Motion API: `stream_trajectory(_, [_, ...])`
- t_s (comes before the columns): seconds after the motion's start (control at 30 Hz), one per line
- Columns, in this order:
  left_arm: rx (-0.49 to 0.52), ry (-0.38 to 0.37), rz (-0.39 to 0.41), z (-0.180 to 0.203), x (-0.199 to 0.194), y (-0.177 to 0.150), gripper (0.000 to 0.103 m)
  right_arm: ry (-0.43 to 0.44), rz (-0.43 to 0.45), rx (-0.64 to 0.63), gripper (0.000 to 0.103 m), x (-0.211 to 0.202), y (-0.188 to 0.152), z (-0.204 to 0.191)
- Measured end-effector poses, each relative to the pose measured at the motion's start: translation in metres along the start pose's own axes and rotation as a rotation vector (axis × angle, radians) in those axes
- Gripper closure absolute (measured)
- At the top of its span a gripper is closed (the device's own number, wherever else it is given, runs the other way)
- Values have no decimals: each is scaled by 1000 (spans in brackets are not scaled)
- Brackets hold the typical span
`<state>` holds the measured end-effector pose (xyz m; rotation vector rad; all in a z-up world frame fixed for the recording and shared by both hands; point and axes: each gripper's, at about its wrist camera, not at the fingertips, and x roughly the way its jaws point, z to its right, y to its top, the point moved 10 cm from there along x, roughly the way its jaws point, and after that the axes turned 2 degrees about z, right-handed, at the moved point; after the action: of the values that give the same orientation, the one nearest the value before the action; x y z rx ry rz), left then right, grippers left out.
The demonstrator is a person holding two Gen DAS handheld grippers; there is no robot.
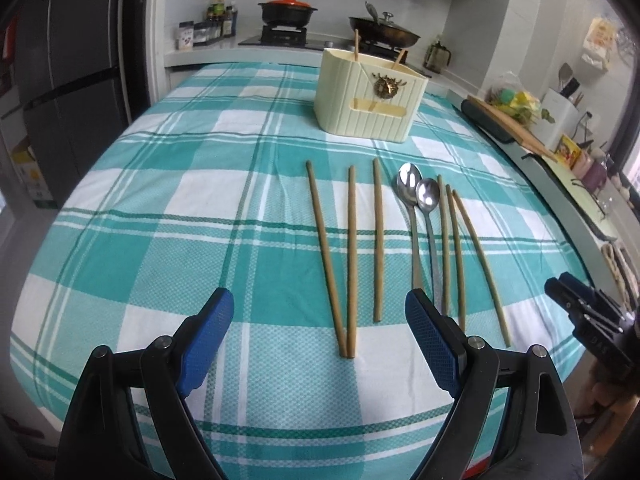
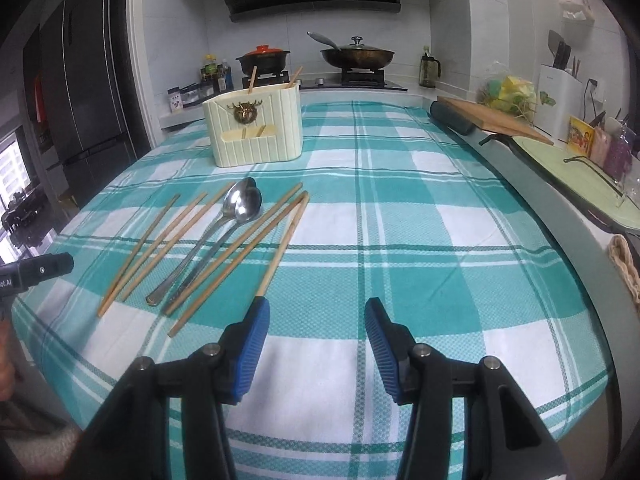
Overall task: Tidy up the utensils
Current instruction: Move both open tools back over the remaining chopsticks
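Note:
Several wooden chopsticks (image 1: 351,248) and two metal spoons (image 1: 416,216) lie side by side on a teal checked tablecloth (image 1: 160,220). A cream utensil holder (image 1: 366,98) with two chopsticks standing in it sits behind them. My left gripper (image 1: 319,312) is open and empty, hovering just before the chopsticks' near ends. In the right wrist view the chopsticks (image 2: 160,240), spoons (image 2: 236,208) and holder (image 2: 256,126) lie to the left. My right gripper (image 2: 316,320) is open and empty, its left finger next to the end of the rightmost chopstick (image 2: 284,244).
A counter along the right holds a wooden cutting board (image 2: 492,120), a white knife block (image 2: 558,92) and small items. A stove with a red-lidded pot (image 2: 262,58) and a wok (image 2: 356,56) is at the back. A dark fridge (image 2: 84,80) stands left.

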<state>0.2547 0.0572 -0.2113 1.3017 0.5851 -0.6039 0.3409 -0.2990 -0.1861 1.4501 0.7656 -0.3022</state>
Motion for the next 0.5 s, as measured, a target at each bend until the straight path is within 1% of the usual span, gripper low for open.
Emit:
stream_trajectory(0.13, [44, 30, 3, 2, 0, -7, 14, 4, -2, -32, 53, 6, -1, -12])
stream_trajectory(0.2, [50, 35, -2, 2, 1, -10, 14, 10, -8, -39, 53, 8, -3, -16])
stream_trajectory(0.5, [1, 34, -16, -13, 2, -14, 14, 28, -33, -34, 53, 12, -8, -24])
